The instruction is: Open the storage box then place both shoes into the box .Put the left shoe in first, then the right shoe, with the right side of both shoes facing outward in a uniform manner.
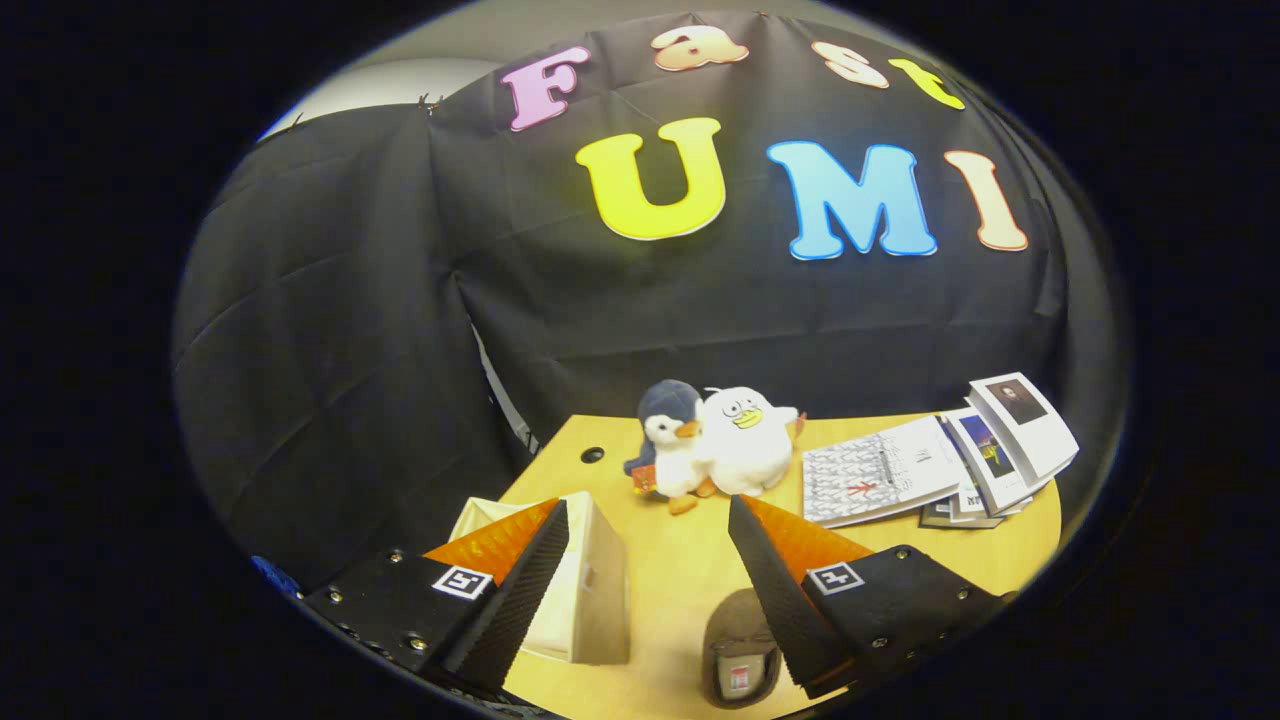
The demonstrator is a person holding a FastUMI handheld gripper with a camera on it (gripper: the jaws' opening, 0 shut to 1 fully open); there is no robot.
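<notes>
Here the claw [648, 520] gapes empty above a shoe [738, 650] whose opening faces it.

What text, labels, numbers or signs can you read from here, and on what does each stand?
Nothing reads as words.
Booklet, beyond the right finger: cover print too small to read.
Photo cards beside it: any captions too small.
Shoe, by the right finger: tag inside, blurred.
Storage box, by the left finger: no text seen.
Tool, open over bare table: a square coded marker on each finger, no words.
</notes>
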